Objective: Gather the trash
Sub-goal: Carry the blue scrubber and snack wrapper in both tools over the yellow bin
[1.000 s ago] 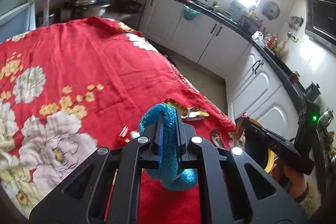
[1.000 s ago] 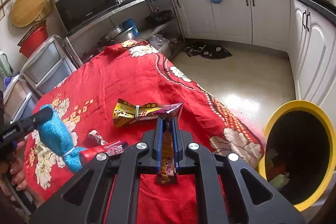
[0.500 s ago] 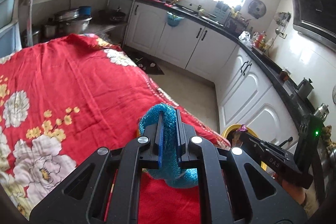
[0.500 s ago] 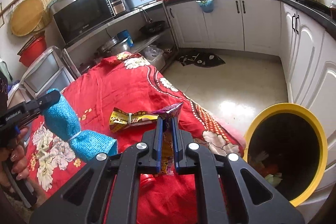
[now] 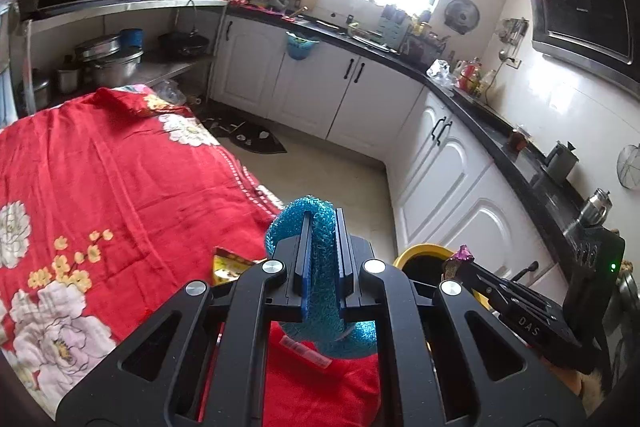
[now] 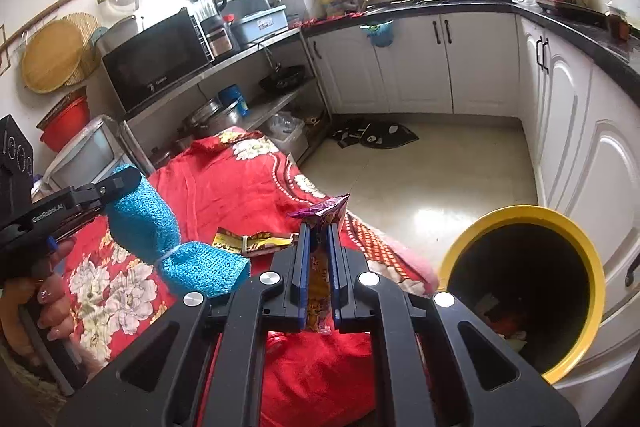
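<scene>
Pinching blue mesh in left tool, wrapper clamped in rt tool near bin.

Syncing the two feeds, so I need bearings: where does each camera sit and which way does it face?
Left wrist: on the left gripper, facing the counters; blue mesh scrubber clamped, right gripper at right.
Right wrist: on the right gripper, facing the microwave shelf; snack wrapper clamped, left hand visible.
Shared: red floral cloth, yellow bin.
</scene>
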Motion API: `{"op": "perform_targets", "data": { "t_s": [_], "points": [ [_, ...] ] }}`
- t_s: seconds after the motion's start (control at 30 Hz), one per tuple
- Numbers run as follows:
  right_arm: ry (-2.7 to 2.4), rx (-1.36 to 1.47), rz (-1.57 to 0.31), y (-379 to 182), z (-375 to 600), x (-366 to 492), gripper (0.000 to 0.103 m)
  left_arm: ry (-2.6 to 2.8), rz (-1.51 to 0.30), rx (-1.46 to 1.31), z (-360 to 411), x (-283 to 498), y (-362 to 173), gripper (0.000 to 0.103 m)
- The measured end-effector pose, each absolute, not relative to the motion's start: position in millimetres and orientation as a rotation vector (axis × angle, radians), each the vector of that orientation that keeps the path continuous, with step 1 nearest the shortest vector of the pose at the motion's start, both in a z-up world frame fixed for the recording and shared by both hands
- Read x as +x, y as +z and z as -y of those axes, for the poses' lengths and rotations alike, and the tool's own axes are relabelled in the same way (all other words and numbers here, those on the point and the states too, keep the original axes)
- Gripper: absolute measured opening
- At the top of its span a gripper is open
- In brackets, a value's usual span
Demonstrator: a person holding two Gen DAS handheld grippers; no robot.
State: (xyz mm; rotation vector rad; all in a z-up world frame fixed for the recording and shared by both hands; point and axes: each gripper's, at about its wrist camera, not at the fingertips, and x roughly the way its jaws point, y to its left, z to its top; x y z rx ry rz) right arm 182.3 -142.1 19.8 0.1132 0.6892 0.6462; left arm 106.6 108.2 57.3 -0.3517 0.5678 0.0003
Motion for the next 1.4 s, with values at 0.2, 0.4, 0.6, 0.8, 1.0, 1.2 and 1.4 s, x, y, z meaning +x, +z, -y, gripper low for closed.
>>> {"op": "perform_targets", "data": {
  "t_s": [0.2, 0.4, 0.6, 0.8, 1.0, 1.2, 1.4],
  "points": [
    [0.614, 0.131, -0.665, 27, 164, 177, 0.009, -0.036, -0.560, -0.339, -93, 114, 61, 0.005],
    [0.576, 0.138, -0.640, 33, 185, 171, 0.009, -0.075, -0.558, -0.326, -73, 121, 64, 0.005],
    [0.533, 0.139, -0.614, 40, 205, 167, 0.009, -0.113, -0.555, -0.305, -53, 130, 68, 0.005],
    [0.490, 0.145, -0.597, 42, 224, 164, 0.009, -0.153, -0.556, -0.287, -34, 137, 69, 0.005],
    [0.437, 0.150, -0.576, 44, 242, 162, 0.009, -0.192, -0.556, -0.268, -16, 144, 71, 0.005],
    [0.391, 0.152, -0.564, 45, 259, 163, 0.009, -0.227, -0.560, -0.251, 2, 153, 70, 0.005],
    [0.344, 0.160, -0.564, 43, 275, 164, 0.009, -0.261, -0.567, -0.232, 23, 161, 67, 0.005]
  ]
}}
